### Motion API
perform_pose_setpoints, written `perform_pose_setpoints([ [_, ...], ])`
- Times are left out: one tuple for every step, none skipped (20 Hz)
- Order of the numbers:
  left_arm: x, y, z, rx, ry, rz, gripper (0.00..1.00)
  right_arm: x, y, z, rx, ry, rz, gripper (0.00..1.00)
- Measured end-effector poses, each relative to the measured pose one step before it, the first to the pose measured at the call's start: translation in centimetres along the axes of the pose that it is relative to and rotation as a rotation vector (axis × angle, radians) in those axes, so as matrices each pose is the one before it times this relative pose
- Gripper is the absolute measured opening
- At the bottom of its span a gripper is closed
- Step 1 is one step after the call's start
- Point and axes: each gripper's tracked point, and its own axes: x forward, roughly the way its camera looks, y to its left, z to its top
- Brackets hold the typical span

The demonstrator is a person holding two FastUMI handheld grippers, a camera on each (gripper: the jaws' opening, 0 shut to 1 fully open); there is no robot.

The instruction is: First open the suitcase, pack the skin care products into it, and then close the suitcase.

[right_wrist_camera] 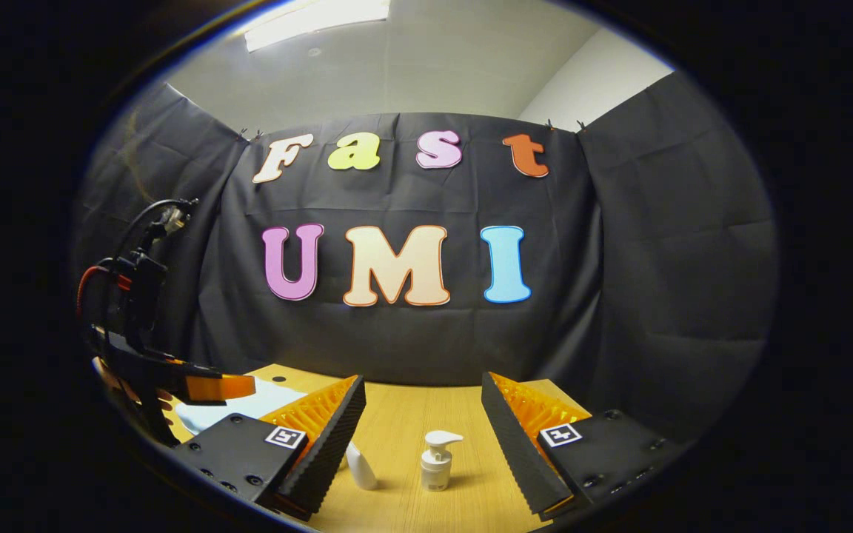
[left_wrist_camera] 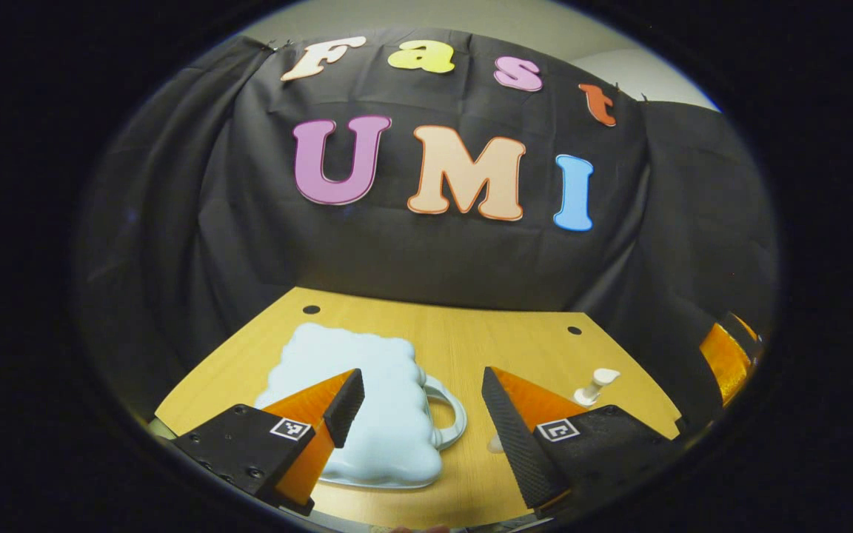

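Note:
A pale blue, cloud-shaped suitcase (left_wrist_camera: 367,407) lies flat and closed on the wooden table (left_wrist_camera: 471,333), its white handle (left_wrist_camera: 450,422) pointing right. My left gripper (left_wrist_camera: 421,372) hovers open just above and in front of it, one finger over the lid, the other to the right of the handle. A white pump bottle (left_wrist_camera: 595,385) stands further right. In the right gripper view, that pump bottle (right_wrist_camera: 437,459) stands upright between the fingers of my open right gripper (right_wrist_camera: 423,377). A small white bottle (right_wrist_camera: 361,465) leans beside it, partly hidden behind one finger.
The left gripper (right_wrist_camera: 204,386) with its cables shows at the left of the right gripper view, above a corner of the suitcase (right_wrist_camera: 249,407). The right gripper's side (left_wrist_camera: 726,359) sits at the table's right edge. Black cloth walls close the back and sides.

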Motion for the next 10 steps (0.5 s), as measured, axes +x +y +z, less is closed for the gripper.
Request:
perform_pose_setpoints([
  [0.463, 0.088, -0.654, -0.00466, 0.02024, -0.00247, 0.94, 0.061, 0.016, -0.304, -0.00041, 0.00541, 0.00020, 1.00],
  [0.807, 0.024, -0.312, -0.00113, 0.02035, -0.00411, 0.94, 0.038, -0.031, -0.174, -0.00083, 0.00553, -0.00072, 0.99],
  [0.918, -0.164, -0.512, 0.00602, 0.02585, -0.00727, 0.94, -0.070, -0.038, -0.235, -0.00066, 0.00471, -0.00001, 0.98],
  [0.845, -0.083, -0.219, 0.00819, 0.02554, -0.00566, 0.95, 0.105, -0.081, -0.083, 0.00031, 0.00409, -0.00098, 0.99],
  [0.840, -0.168, -0.259, 0.00157, 0.02680, -0.01009, 0.95, 0.129, -0.219, -0.143, 0.00241, 0.00328, -0.00152, 0.99],
  [0.741, -0.413, -0.266, -0.00728, 0.02985, -0.01412, 0.95, 0.032, -0.164, -0.065, 0.00209, 0.00136, -0.00196, 0.99],
  [0.809, -0.472, -0.198, -0.01305, 0.03543, -0.01591, 0.95, 0.004, -0.212, -0.079, 0.00063, 0.00043, -0.00441, 0.99],
  [0.656, -0.420, -0.413, -0.02221, 0.03735, -0.01717, 0.95, 0.024, -0.304, -0.061, -0.00182, 0.00291, -0.00563, 0.99],
  [0.986, -0.379, -0.449, -0.01977, 0.04401, -0.01281, 0.94, -0.020, -0.268, -0.167, -0.00268, 0.00238, -0.00554, 0.99],
  [0.813, -0.242, -0.280, -0.01502, 0.04172, -0.00454, 0.95, -0.016, -0.288, -0.104, -0.00063, 0.00334, -0.00527, 0.98],
])
